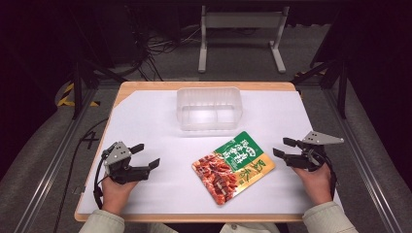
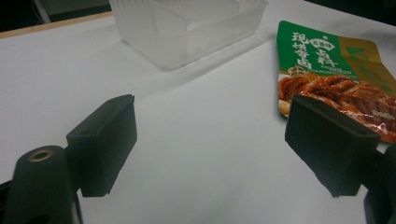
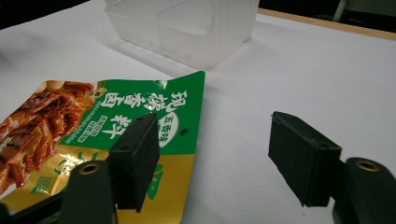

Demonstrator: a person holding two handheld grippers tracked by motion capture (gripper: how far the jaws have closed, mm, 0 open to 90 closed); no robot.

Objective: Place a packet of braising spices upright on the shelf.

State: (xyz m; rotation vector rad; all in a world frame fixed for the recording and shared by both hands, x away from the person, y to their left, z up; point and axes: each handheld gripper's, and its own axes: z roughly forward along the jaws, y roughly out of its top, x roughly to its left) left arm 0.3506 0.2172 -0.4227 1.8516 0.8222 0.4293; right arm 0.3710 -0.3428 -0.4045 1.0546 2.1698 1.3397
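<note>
Snack packet [image 1: 233, 166] lies flat on the white table cover [image 1: 145, 116], lower centre of the high view, set on a diagonal, green-and-gold end toward the upper right, the red food photo toward the lower left. Clear plastic container [image 1: 210, 108] sits above it, upper centre of the frame, upright; nothing visible inside, and apart from the packet. Left gripper [image 1: 145, 156] at lower left of the high view, jaws spread, nothing between them; well clear of the packet. In the left gripper view the packet [image 2: 336, 74] shows at upper right, beyond the right-hand jaw, and the container [image 2: 187, 28] at top. Right gripper [image 1: 284, 147] at right of the high view, jaws parted with nothing in them, tips just beside the packet's gold edge; cannot tell whether they touch it. In the right gripper view the packet [image 3: 107, 135] lies at lower left, one jaw over its green-gold corner, the other over bare cover; container [image 3: 182, 25] at top. Judgement: work looks barely begun. Packet not gripped, not lifted, container unfilled. Likely left: close on the packet's edge, lift, carry up-frame, drop into the container.
</note>
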